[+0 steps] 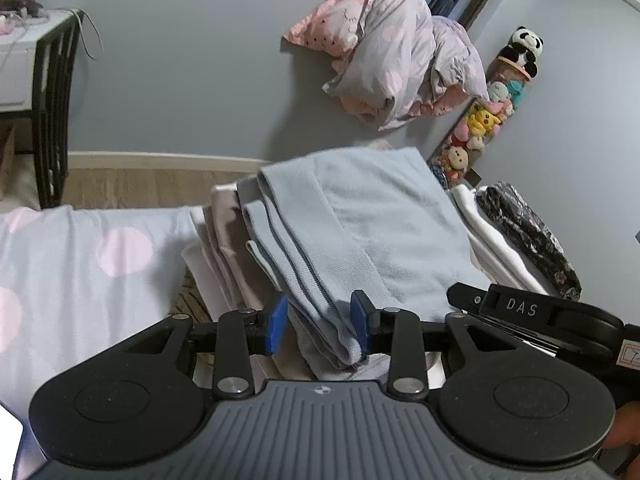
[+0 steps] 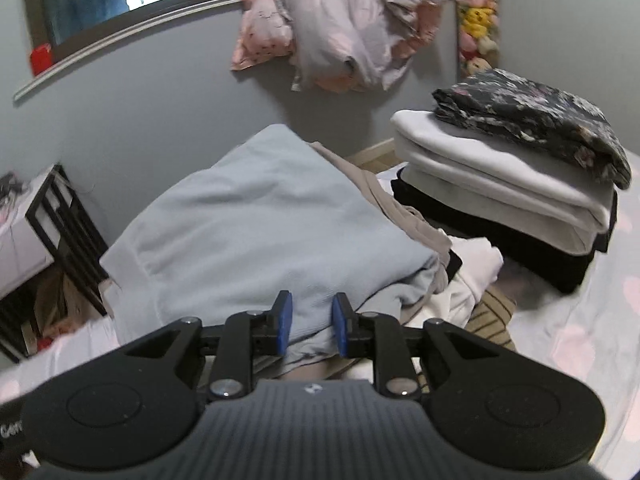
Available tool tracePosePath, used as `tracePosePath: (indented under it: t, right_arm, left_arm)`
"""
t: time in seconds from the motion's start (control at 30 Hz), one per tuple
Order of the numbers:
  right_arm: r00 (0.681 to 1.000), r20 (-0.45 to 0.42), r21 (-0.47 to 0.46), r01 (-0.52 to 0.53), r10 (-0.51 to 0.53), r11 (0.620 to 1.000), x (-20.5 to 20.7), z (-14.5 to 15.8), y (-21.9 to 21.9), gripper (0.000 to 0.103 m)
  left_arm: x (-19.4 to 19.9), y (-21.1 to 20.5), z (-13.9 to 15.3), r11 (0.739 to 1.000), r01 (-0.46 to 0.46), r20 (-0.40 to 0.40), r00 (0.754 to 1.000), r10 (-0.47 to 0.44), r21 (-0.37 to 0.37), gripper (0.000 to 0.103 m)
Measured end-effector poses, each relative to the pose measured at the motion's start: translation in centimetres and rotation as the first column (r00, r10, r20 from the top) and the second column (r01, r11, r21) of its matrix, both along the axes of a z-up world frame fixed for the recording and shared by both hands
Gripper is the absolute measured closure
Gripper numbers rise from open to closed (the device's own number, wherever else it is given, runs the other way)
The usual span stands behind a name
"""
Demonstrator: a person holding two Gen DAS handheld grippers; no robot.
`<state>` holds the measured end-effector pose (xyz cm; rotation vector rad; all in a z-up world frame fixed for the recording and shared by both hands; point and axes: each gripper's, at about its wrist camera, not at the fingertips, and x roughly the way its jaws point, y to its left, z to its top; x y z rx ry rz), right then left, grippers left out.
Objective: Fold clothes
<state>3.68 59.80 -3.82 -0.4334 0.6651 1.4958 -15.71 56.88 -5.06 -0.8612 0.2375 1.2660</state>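
Our left gripper (image 1: 320, 326) and right gripper (image 2: 311, 324), jaws part-open, straddle the blue garment's (image 1: 372, 216) near edge; stacked clothes (image 2: 508, 184) crowd the right.

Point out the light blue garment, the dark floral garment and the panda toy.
light blue garment (image 2: 256, 216): right wrist view, top face.
dark floral garment (image 2: 532, 128): right wrist view, middle.
panda toy (image 1: 525, 46): left wrist view, body.

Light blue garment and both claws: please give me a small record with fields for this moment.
surface: bed sheet with pink dots
garment: light blue garment, folded, on top of a beige and white pile
left claw: open, fabric edge between the fingers
right claw: open, at the garment's near edge
second stack: dark floral garment on top of white folded cloth
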Motion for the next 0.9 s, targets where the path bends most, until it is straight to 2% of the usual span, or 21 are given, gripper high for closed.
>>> tracePosePath:
  t: [0.1,0.27,0.3,0.37,0.43,0.5,0.57,0.63,0.7,0.77,0.9]
  right_arm:
    - [0.999,0.019,0.022,0.034,-0.034,0.999,-0.2,1.3,-1.2,0.075]
    - [0.994,-0.012,0.115,0.111,-0.110,0.987,-0.1,4.0,-6.1,0.050]
    - [0.992,-0.017,0.138,0.130,-0.129,0.982,-0.2,4.6,-7.3,0.047]
    - [0.987,-0.016,0.165,0.160,-0.160,0.973,-0.6,5.7,-9.5,0.033]
    - [0.983,-0.004,0.186,0.179,-0.181,0.966,-1.0,6.7,-11.6,0.028]
    - [0.983,0.031,0.193,0.170,-0.179,0.966,-1.6,7.6,-13.4,0.022]
    - [0.981,0.064,0.204,0.168,-0.184,0.964,-2.0,8.5,-15.2,0.011]
    - [0.972,0.085,0.229,0.194,-0.218,0.954,-2.3,9.4,-17.1,0.011]
    - [0.965,0.081,0.261,0.222,-0.251,0.939,-2.5,10.3,-19.1,0.009]
    - [0.962,0.060,0.300,0.239,-0.268,0.924,-2.9,11.4,-21.4,0.004]
    - [0.962,0.006,0.354,0.254,-0.274,0.900,-4.3,13.5,-25.4,0.004]
  left_arm:
    - [0.1,-0.9,1.4,0.999,0.017,-0.026,1.000,-0.016,0.034,0.063]
    - [0.0,-4.3,4.2,0.990,0.032,-0.046,0.999,-0.026,0.140,0.062]
    - [0.0,-5.0,4.8,0.986,0.038,-0.050,0.998,-0.031,0.160,0.057]
    - [-0.1,-6.5,6.1,0.978,0.055,-0.068,0.997,-0.042,0.200,0.048]
    - [0.0,-7.9,7.3,0.969,0.066,-0.095,0.995,-0.044,0.239,0.047]
    - [-0.1,-9.4,8.6,0.955,0.069,-0.116,0.993,-0.037,0.289,0.041]
    - [-0.3,-10.9,9.8,0.941,0.074,-0.141,0.990,-0.029,0.331,0.037]
    - [-0.5,-12.3,11.0,0.926,0.098,-0.165,0.985,-0.040,0.365,0.028]
    - [-0.7,-13.7,12.1,0.909,0.127,-0.190,0.980,-0.054,0.397,0.012]
    - [-0.8,-14.7,13.2,0.890,0.155,-0.220,0.973,-0.064,0.429,0.012]
    - [-1.5,-16.6,15.4,0.856,0.191,-0.270,0.961,-0.063,0.481,0.009]
